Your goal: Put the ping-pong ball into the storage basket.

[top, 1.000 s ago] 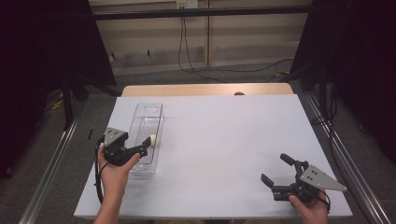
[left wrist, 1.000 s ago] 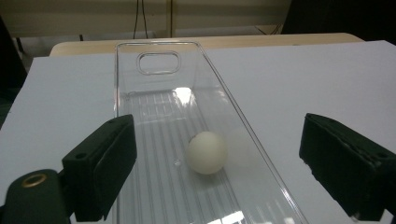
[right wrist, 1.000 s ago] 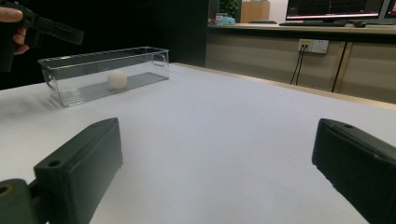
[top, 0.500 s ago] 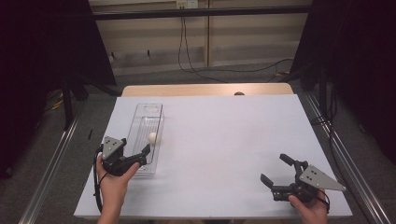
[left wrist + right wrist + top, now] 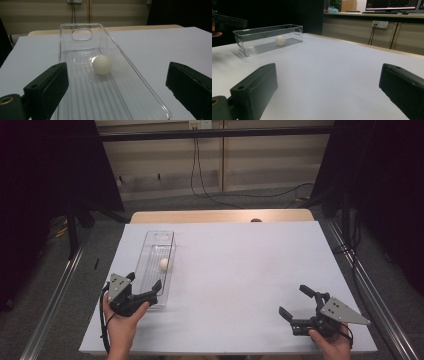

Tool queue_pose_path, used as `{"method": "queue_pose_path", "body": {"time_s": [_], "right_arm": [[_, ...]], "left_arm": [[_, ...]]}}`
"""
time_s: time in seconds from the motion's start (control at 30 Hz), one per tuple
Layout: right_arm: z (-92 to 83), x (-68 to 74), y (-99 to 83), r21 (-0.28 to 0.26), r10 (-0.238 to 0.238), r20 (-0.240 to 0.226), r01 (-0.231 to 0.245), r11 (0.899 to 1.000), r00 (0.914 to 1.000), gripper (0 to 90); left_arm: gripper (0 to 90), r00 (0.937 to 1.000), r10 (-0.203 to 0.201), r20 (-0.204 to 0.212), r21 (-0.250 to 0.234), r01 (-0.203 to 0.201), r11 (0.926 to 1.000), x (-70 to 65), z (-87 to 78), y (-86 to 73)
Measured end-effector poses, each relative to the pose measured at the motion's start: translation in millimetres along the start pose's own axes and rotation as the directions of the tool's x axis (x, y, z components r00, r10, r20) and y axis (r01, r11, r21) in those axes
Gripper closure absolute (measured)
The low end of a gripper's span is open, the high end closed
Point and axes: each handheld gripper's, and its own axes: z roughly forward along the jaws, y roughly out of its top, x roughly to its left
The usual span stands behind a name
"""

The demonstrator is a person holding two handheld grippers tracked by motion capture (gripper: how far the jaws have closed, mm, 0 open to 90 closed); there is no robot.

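Here we are at the release step: the small white round ball [image 5: 164, 263] lies on the ribbed floor of the long clear plastic bin [image 5: 150, 254], about midway along its length and against the wall that faces the table's middle, and our left gripper [image 5: 145, 290] hangs over the bin's near end with its jaws apart; they have just been opening, and nothing sits between them. In the left gripper view the ball [image 5: 101, 64] rests free on the bin's floor [image 5: 82, 97], well ahead of both black jaws, so we judge the drop as done. The bin stands lengthwise near the left edge of the white table [image 5: 240, 270], its near end not far from the front edge. Our right gripper [image 5: 297, 310] waits near the front right corner, jaws wide and empty, resting low on the table top; from its view the bin [image 5: 262, 37] and the ball [image 5: 280, 40] show far off across bare white surface. What the next move calls for, as we read it, is to draw the left gripper back and up without catching the bin's thin rim, since the light container could slide or tip and set the ball rolling. Little stands in the way: the table around the bin is bare, a small dark thing [image 5: 256, 220] lies at the far edge on the wooden strip [image 5: 220, 216], well apart from the work.
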Motion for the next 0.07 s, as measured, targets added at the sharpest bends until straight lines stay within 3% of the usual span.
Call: {"method": "queue_pose_path", "body": {"time_s": [0.07], "right_arm": [[0.0, 0.1, -0.1, 0.001, 0.002, -0.001, -0.002, 1.0, 1.0, 1.2]], "left_arm": [[3.8, 0.9999, -0.011, 0.006, -0.006, 0.011, 0.9999, -0.2, -0.2, -1.8]]}}
